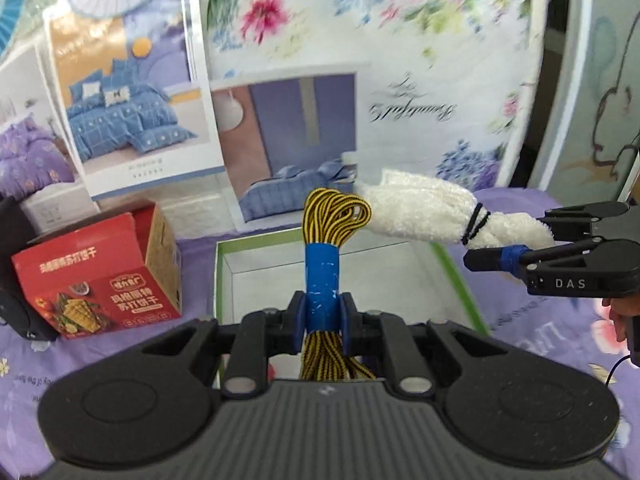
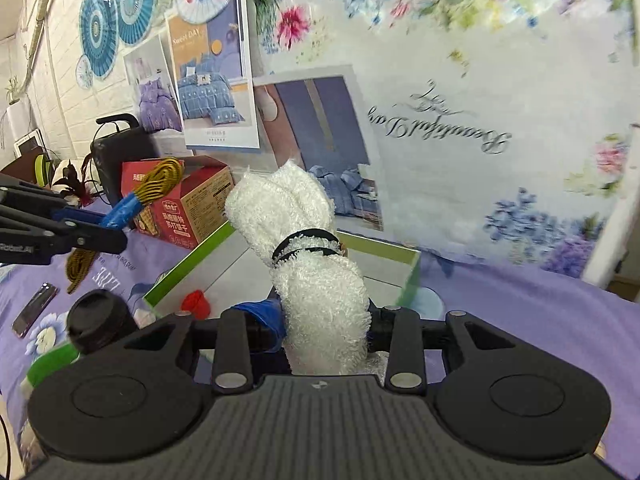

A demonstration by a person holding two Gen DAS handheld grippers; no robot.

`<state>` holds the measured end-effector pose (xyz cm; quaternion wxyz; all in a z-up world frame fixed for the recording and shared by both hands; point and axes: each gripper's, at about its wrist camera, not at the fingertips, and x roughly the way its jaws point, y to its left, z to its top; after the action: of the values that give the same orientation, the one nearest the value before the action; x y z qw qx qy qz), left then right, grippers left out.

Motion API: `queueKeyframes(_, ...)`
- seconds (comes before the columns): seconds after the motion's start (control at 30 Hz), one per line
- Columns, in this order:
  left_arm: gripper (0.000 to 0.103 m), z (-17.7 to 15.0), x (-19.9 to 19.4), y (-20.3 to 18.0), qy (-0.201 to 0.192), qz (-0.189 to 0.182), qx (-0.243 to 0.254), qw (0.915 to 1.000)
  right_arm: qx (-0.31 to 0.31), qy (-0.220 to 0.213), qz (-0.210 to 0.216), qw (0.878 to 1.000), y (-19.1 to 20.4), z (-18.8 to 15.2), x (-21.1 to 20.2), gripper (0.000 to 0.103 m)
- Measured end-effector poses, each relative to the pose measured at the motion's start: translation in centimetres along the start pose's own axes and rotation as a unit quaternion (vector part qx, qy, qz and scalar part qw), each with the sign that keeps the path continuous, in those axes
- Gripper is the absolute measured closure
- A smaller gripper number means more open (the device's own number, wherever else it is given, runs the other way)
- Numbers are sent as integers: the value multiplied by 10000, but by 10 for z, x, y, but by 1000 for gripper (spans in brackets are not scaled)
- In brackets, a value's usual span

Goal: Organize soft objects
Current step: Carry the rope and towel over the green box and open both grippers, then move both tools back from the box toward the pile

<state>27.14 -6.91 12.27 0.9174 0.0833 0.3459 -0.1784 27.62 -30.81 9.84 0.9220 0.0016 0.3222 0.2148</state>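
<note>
My left gripper (image 1: 322,320) is shut on the blue-taped middle of a yellow-and-black cord bundle (image 1: 336,216), which stands upright over an open green-rimmed box (image 1: 224,264). My right gripper (image 2: 326,320) is shut on a white fluffy towel roll (image 2: 296,216) tied with black bands, held above the same box (image 2: 192,256). In the left wrist view the right gripper (image 1: 516,240) comes in from the right and the towel (image 1: 420,208) nearly meets the cord loops. In the right wrist view the left gripper (image 2: 100,220) holds the cord bundle (image 2: 160,178) at the left. A small red thing (image 2: 196,304) lies in the box.
A red cracker carton (image 1: 96,280) stands left of the box on a purple flowered sheet (image 1: 540,320). Large bedding packages (image 1: 400,80) lean along the back. A black suitcase (image 2: 120,152), a phone (image 2: 34,310) and a black-capped bottle (image 2: 100,320) are at the left.
</note>
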Motion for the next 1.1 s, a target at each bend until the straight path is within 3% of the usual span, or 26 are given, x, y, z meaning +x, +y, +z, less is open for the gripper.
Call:
queueKeyframes(0.03,88,2,15,8,111,58,-43,9999,76,66,68,9999,-2,2,14,79)
queueKeyframes(0.13,26,2,50,27,293,185,-115,9993,395,204,155,9989,-7,1,48,76)
queueKeyframes(0.27,27,-3,64,49,349,180,-427,9983,558,233,160,9980,-6,-1,70,76)
queueKeyframes(0.4,27,-7,54,62,305,199,-600,9975,560,136,116,9983,-1,7,73,76)
queueKeyframes(0.53,27,-11,20,65,126,237,-664,9974,566,-31,81,9984,10,16,60,75)
queueKeyframes(0.7,27,-30,-43,58,-296,230,-590,9976,411,-483,-141,9979,41,14,6,73)
queueKeyframes(0.93,25,-96,-121,33,-668,331,-303,9968,423,-1127,-518,9914,103,-42,-86,70)
queueKeyframes(1.1,25,-155,-148,22,-633,548,-234,9962,727,-1094,-625,9894,143,-104,-114,69)
